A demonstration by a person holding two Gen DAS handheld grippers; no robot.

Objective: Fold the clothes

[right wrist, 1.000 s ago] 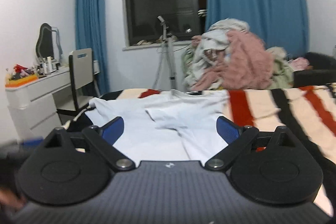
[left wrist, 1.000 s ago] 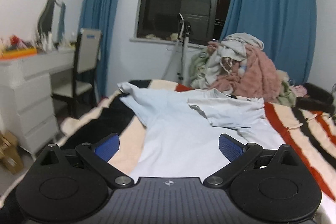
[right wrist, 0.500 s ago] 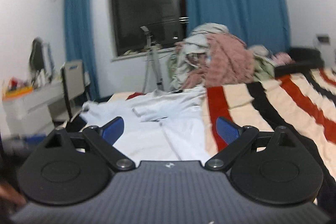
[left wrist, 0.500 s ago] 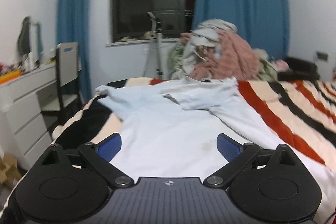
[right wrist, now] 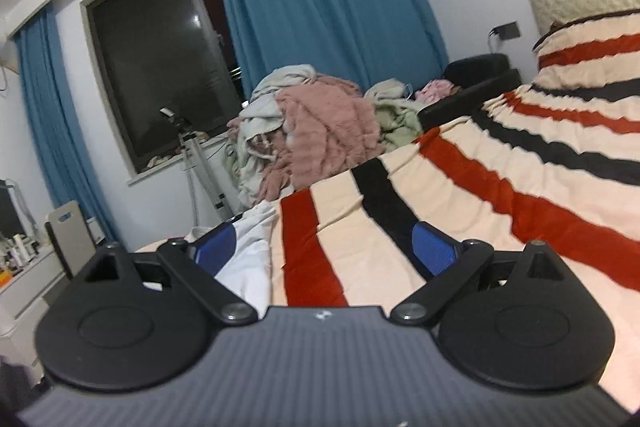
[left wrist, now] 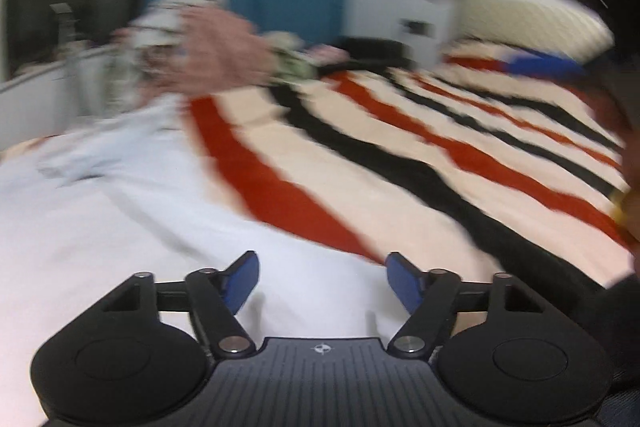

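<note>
The pale blue shirt (left wrist: pixel 120 219) lay spread on the striped blanket (left wrist: pixel 400 155) of the bed, a sleeve or fold bunched near its far end; in my left view it filled the near left, blurred, and in my right view only its edge (right wrist: pixel 248 259) showed behind my left-hand finger. I judged it light, soft and limp, a thing that would sag and crease wherever it was lifted and cling a little to the fleecy blanket, so a pinch at a hem corner or shoulder seam, with both layers taken together, seemed the surest hold. My left claw (left wrist: pixel 322 281) stood open over the shirt's near part, holding nothing, its blue pads (left wrist: pixel 240 281) apart with cloth showing between them. My right claw (right wrist: pixel 326 247) was open wider and also held nothing, pointed over bare blanket just beside the shirt's edge. Beyond, at the far side of the bed, a heap of clothes (right wrist: pixel 316 131) lay loose, pink fleece on top of pale and greenish pieces; it sat in no basket or bin that I could see, and no container showed anywhere. Blue curtains (right wrist: pixel 320 7) and a dark window (right wrist: pixel 160 67) stood behind.
</note>
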